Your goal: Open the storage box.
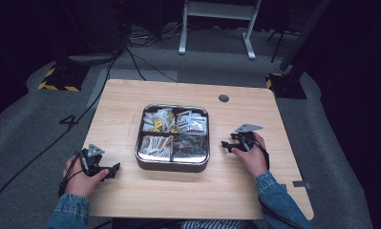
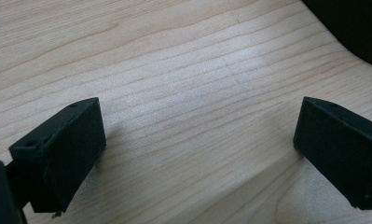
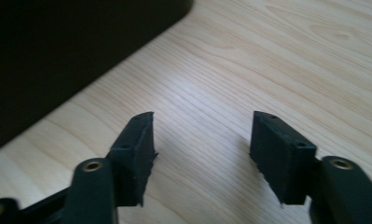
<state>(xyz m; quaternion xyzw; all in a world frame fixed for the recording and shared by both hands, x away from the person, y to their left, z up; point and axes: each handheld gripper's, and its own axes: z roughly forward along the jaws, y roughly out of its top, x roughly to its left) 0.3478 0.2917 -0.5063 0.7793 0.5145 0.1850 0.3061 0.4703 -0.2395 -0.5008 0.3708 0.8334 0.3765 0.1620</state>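
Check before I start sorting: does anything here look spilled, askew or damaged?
Nothing stands out. The metal tray sits square on the table, its four compartments holding their packets inside. The left gripper and right gripper rest open and empty on either side.

A light wooden table (image 1: 255, 191) stood on grey carpet (image 1: 30, 133); black cables (image 1: 131, 52) and a white metal frame (image 1: 216, 14) lay beyond it.

High view overlooks the table (image 1: 131, 95); gripper views skim it closely.
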